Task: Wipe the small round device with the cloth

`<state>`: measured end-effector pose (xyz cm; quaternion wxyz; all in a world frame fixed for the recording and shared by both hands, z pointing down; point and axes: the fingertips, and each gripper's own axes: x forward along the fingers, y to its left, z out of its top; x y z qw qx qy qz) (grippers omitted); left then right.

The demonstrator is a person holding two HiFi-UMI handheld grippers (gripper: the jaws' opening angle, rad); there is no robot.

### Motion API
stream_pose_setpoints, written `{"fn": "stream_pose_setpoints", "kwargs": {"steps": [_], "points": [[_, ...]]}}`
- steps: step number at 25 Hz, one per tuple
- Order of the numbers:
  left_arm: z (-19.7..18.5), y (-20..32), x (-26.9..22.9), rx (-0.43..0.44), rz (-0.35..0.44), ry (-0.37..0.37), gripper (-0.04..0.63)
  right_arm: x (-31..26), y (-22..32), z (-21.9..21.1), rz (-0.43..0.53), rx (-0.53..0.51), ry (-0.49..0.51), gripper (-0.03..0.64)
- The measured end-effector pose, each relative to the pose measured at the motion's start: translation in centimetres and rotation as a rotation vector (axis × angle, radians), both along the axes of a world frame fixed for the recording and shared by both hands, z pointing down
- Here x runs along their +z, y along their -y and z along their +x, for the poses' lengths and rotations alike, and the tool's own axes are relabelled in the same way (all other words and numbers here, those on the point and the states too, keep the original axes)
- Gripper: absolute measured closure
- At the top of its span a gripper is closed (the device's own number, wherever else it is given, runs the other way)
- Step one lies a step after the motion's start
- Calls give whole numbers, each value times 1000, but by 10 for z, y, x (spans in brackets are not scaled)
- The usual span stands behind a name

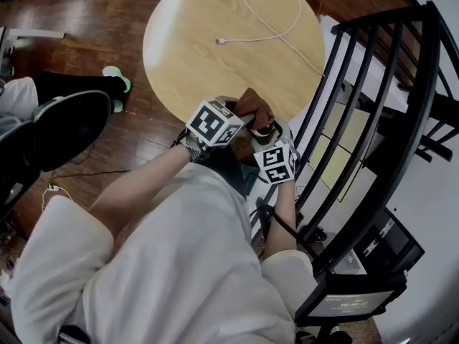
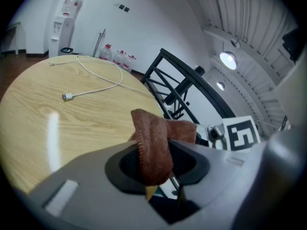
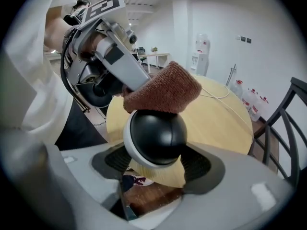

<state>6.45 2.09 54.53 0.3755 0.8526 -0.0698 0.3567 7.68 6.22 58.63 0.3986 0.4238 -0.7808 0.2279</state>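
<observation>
My left gripper [image 2: 156, 162] is shut on a folded brown cloth [image 2: 152, 145], which sticks up between its pads. A small round device [image 3: 157, 134], black dome in a white shell, sits gripped between the pads of my right gripper [image 3: 156, 159]. In the right gripper view the cloth [image 3: 163, 91] lies on top of the dome, with the left gripper [image 3: 132, 92] behind it. In the head view both grippers meet at the near edge of the round wooden table [image 1: 186, 56], where the cloth [image 1: 256, 106] covers the device [image 1: 264, 129].
A white cable [image 1: 258, 20] with a plug lies on the far part of the table. Black metal railing [image 1: 373, 106] stands close on the right. Another person's leg and teal shoe [image 1: 115, 77] are on the floor at the left. A water dispenser [image 2: 62, 28] stands by the far wall.
</observation>
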Motion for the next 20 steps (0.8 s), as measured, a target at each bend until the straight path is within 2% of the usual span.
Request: {"fn": "stream_pose_setpoints", "kwargs": {"steps": [4,9,13,15,17,20], "points": [[-10,1,20,9,11,66,459,0,-3,-1,-12,16,1,298],[-24,-4,43,-18,-38,137,460,-4,-3,0,-14,29,5,298],[-22,-4,57,7,-14,181,460,-4,-3,2,-11,67,11,298],[-21,-2,64,48,22,215,460,-4,-2,2,-9,94,11,298],[-15,-4,72,141,97,245,460,-4,-3,2,-10,129,1,298],[-2,-8,79,254,172,239,460,-2,-5,4,-20,208,-18,298]]}}
